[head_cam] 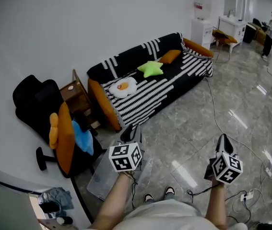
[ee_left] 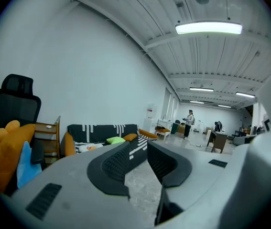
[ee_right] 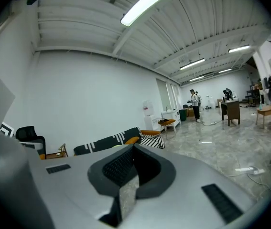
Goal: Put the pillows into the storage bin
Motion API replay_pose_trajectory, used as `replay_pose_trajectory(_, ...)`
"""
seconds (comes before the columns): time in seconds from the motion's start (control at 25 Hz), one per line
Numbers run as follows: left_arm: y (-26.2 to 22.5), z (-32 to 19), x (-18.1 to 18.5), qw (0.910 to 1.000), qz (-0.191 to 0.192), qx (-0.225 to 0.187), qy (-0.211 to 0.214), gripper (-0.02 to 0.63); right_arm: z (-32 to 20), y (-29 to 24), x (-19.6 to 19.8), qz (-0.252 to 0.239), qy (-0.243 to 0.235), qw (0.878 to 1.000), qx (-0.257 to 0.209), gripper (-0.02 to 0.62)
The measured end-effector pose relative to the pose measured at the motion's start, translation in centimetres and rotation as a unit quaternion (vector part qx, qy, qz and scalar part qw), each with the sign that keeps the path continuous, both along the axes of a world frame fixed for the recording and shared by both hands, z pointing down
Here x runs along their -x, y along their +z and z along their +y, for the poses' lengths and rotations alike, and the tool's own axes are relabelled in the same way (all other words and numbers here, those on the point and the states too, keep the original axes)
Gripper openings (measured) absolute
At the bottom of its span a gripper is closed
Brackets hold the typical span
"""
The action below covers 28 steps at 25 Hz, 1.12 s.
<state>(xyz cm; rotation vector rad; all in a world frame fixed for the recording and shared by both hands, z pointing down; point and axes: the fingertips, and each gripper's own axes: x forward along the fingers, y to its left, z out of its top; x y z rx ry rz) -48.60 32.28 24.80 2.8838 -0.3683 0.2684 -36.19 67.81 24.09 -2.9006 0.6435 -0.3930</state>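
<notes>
Though left tongs (head_cam: pixel 132 132) gape, pillows (head_cam: pixel 150 68) lie far ahead.

Left gripper (head_cam: pixel 131 134), right gripper (head_cam: pixel 223 143): my shells pale grey, pads (ee_left: pixel 118 163) black and ribbed. Behind my jaws, white cubes (head_cam: pixel 125 157) with black square markers. Further back: pale top (head_cam: pixel 174 215), dark white-toed shoes (head_cam: pixel 148 197).
</notes>
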Motion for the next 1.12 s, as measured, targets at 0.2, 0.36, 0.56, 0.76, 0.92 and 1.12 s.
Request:
replay_pose_trajectory(0.2, -0.5, 0.8, -1.8, 0.9999, 0.011, 0.000, 0.011, 0.178, 0.8, 0.3, -1.3, -0.002, 0.003, 1.000, -0.002, 0.002)
replay_pose_trajectory(0.36, -0.6, 1.3, -3.5, 0.9999, 0.009, -0.008, 0.013, 0.187, 1.7, 0.6, -2.9, -0.004, 0.009, 1.000, -0.008, 0.002)
replay_pose_trajectory(0.56, -0.7, 1.8, -6.4, 0.9997, 0.002, -0.026, 0.003, 0.187, 3.2, 1.4, -5.9, -0.012, 0.013, 1.000, -0.013, 0.002)
replay_pose_trajectory(0.76, -0.3, 2.8, -9.2, 0.9998, -0.003, -0.020, -0.007, 0.186, 5.0, 2.1, -8.9, -0.024, 0.012, 1.000, -0.011, 0.002)
replay_pose_trajectory(0.92, 0.1, 2.8, -11.4, 0.9999, -0.003, -0.002, -0.010, 0.186, 5.1, 3.0, -11.1, -0.035, 0.007, 0.999, -0.005, 0.002)
replay_pose_trajectory(1.12, 0.8, 1.7, -14.7, 0.9999, -0.014, -0.006, -0.006, 0.186, 4.0, 3.8, -13.9, -0.044, 0.008, 0.999, -0.001, 0.002)
